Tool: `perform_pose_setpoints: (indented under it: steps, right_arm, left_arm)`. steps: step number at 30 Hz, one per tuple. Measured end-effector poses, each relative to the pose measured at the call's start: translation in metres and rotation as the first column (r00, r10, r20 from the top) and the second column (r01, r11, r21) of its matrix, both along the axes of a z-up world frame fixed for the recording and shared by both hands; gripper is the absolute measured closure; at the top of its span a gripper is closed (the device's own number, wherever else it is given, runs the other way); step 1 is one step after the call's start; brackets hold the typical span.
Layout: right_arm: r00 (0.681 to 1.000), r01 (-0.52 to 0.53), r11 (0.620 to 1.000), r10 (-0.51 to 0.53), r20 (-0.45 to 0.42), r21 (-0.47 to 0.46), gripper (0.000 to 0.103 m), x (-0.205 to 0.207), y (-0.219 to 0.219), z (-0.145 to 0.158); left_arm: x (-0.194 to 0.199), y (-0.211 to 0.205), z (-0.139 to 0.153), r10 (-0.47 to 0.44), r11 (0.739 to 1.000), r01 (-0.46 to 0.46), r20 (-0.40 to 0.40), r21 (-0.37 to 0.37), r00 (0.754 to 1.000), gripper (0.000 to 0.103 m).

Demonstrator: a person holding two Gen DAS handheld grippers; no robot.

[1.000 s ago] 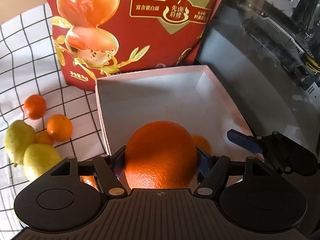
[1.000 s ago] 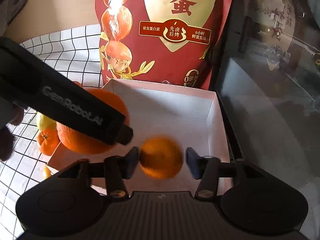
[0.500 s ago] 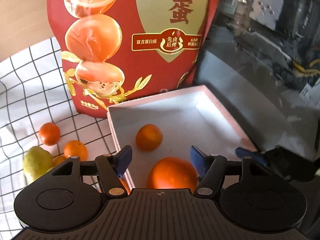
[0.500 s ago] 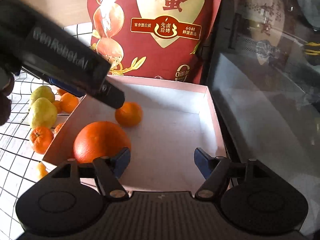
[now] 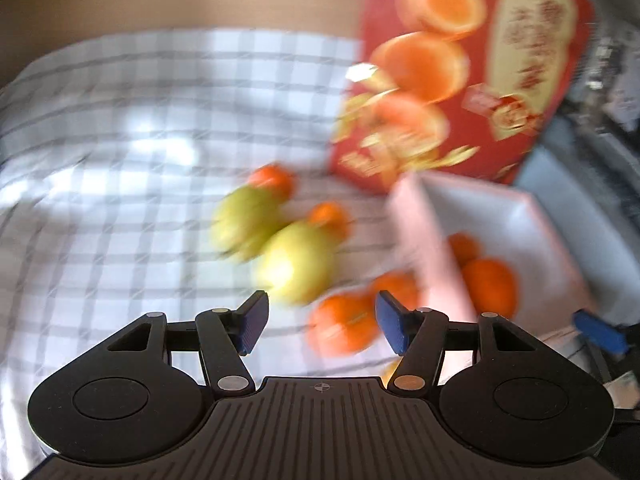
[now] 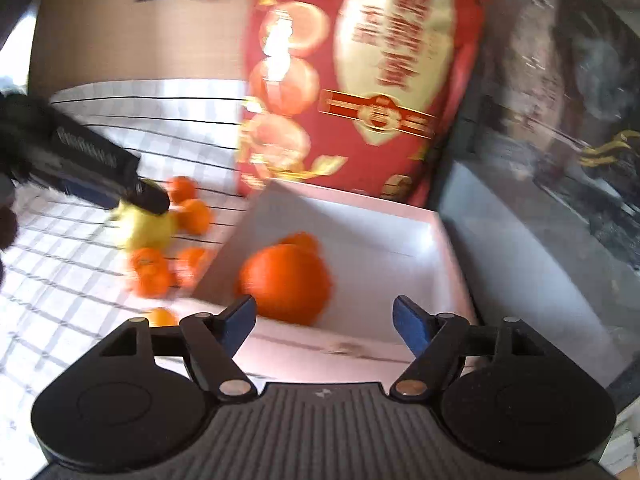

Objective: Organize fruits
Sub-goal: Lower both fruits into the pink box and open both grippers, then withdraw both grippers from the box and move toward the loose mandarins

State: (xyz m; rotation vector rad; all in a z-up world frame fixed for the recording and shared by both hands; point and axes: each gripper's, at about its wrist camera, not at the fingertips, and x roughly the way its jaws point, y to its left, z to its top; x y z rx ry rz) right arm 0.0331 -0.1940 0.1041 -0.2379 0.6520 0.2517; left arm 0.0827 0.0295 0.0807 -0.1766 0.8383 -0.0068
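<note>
- The cloth (image 5: 120,152), checked, spreads ahead and to the left of the left gripper (image 5: 318,322); the loose fruit lies on it.
- The bag (image 6: 360,80), red, stands beyond the box, straight ahead of the right gripper (image 6: 324,322).
- The box (image 6: 400,248), white, sits just ahead of the right gripper and to the right of the left one.
- The big orange (image 6: 286,284) lies in the box close before the right gripper, with a small orange (image 5: 462,248) behind it.
- Two pears (image 5: 296,268) lie just ahead of the left gripper; the mandarins (image 5: 344,328) lie around them, one roughly between its fingers.
- Left gripper: jaws closing, gripping nothing, pads clear of the fruit.
- Right gripper: jaws opening, empty.
- Step in hand, I judge: fetching the next loose fruit. The next move likely calls for lowering the left gripper onto that mandarin or the near pear, centring it before closing.
</note>
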Motion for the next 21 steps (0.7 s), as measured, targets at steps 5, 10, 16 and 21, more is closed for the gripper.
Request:
perform_pose_setpoints:
  steps: [5,10,16,21]
  right_arm:
    - [0.987,-0.154,0.983,0.159,0.034,-0.104,0.028,-0.019,0.055,-0.012]
    - [0.965,-0.258,0.953,0.263,0.009,-0.159,0.036,-0.015,0.110,-0.022]
    - [0.965,-0.263,0.947,0.257,-0.053,-0.186,0.036,-0.001,0.146,-0.040]
    - [0.972,-0.232,0.954,0.234,-0.012,-0.188,0.036,0.003,0.158,-0.043]
  left_arm:
    - [-0.030,0.035,-0.008,0.066,0.998,-0.065,-0.051,0.013,0.997,0.039]
    - [-0.051,0.062,-0.012,0.117,0.993,-0.116,-0.066,0.013,0.991,0.039]
    - [-0.072,0.086,-0.010,0.140,0.990,-0.141,-0.057,-0.014,0.988,0.039]
    - [-0.080,0.095,-0.009,0.134,0.991,-0.134,-0.059,-0.003,0.989,0.039]
